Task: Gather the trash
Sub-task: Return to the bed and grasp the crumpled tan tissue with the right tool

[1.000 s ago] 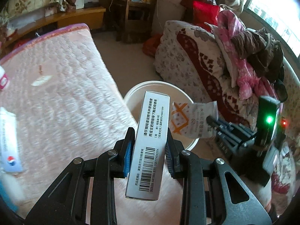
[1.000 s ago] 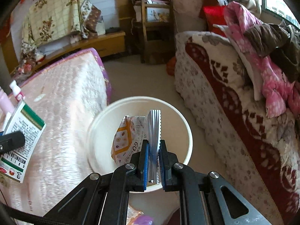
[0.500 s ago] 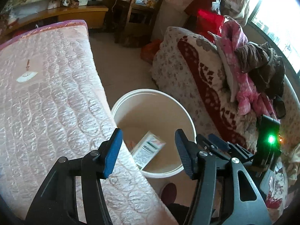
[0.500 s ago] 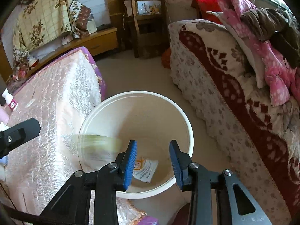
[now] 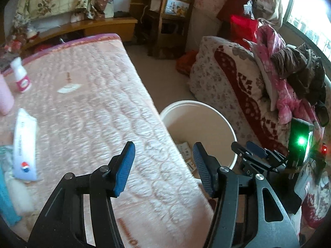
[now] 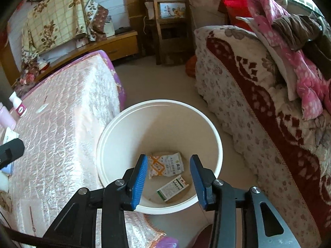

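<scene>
Trash now lies in the bucket (image 6: 115,136): snack packet (image 6: 165,164) and box (image 6: 173,187), which my right gripper (image 6: 168,180) and left gripper (image 5: 163,168) released. Both fingers stand half-wide, empty. More trash waits on the bed (image 5: 93,113), at nine o'clock.

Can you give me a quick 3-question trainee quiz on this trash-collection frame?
1. True or false: the right gripper has something held between its fingers.
2. How many items lie in the white bucket?
3. Where is the small white bottle with the pink label? A) in the bucket B) on the pink quilted bed C) on the floor

Key:
1. False. Its fingers have just been opening and hold nothing.
2. Two: an orange-and-white packet and a green-and-white box.
3. B
</scene>
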`<state>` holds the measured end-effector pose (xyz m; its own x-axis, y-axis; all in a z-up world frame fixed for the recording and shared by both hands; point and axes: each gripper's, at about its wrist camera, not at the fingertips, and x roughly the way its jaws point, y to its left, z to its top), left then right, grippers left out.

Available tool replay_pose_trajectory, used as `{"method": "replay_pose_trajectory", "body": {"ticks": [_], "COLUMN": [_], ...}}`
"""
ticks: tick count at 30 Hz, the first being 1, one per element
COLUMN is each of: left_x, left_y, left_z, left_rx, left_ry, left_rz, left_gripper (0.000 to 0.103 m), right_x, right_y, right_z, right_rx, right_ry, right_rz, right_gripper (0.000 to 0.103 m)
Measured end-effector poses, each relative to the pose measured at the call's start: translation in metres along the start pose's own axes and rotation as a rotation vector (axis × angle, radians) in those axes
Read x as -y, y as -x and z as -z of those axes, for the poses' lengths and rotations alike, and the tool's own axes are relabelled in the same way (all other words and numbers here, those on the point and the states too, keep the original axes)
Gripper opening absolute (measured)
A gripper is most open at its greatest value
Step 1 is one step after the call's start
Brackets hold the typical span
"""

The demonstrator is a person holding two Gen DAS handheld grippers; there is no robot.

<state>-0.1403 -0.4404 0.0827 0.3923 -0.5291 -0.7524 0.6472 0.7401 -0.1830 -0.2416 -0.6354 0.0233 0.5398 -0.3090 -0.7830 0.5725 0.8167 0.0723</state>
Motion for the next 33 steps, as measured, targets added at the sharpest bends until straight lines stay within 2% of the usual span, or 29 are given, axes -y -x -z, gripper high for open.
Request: {"method": "replay_pose_trajectory", "body": {"ticks": [6, 9, 13, 16, 17, 18, 22, 33], "left_x": [-0.019, -0.031, -0.049, -0.065, -0.068, -0.076, -0.097, -0.153], "left_y": [0.037, 0.057, 0.08, 0.099, 0.102, 0.11, 0.128, 0.164], "left_z": [0.01, 0.016, 0.026, 0.037, 0.039, 0.044, 0.054, 0.094], "left_rx": [0.043, 0.069, 0.096, 0.118, 0.123, 0.133, 0.144, 0.146], "left_ry": [-0.004, 0.002, 0.014, 0.024, 0.027, 0.035, 0.064, 0.129], "left_rz": [-0.068, -0.087, -0.12, -0.146, -0.152, -0.162, -0.182, -0.241], "left_gripper": [0.057, 0.057, 0.057, 0.057, 0.057, 0.057, 0.057, 0.057], "right_x": [-0.019, -0.034, -0.059, -0.081, -0.087, -0.094, -0.125, -0.19], "right_y": [0.014, 0.027, 0.053, 0.069, 0.074, 0.08, 0.101, 0.124], "right_z": [0.004, 0.003, 0.006, 0.009, 0.011, 0.012, 0.016, 0.037], "right_rx": [0.03, 0.046, 0.073, 0.078, 0.086, 0.097, 0.132, 0.117], "right_ry": [0.045, 0.087, 0.111, 0.127, 0.131, 0.136, 0.168, 0.263], "right_rz": [-0.024, -0.024, -0.066, -0.102, -0.112, -0.122, -0.157, -0.251], "right_gripper": [0.041, 0.042, 0.043, 0.054, 0.063, 0.067, 0.067, 0.07]}}
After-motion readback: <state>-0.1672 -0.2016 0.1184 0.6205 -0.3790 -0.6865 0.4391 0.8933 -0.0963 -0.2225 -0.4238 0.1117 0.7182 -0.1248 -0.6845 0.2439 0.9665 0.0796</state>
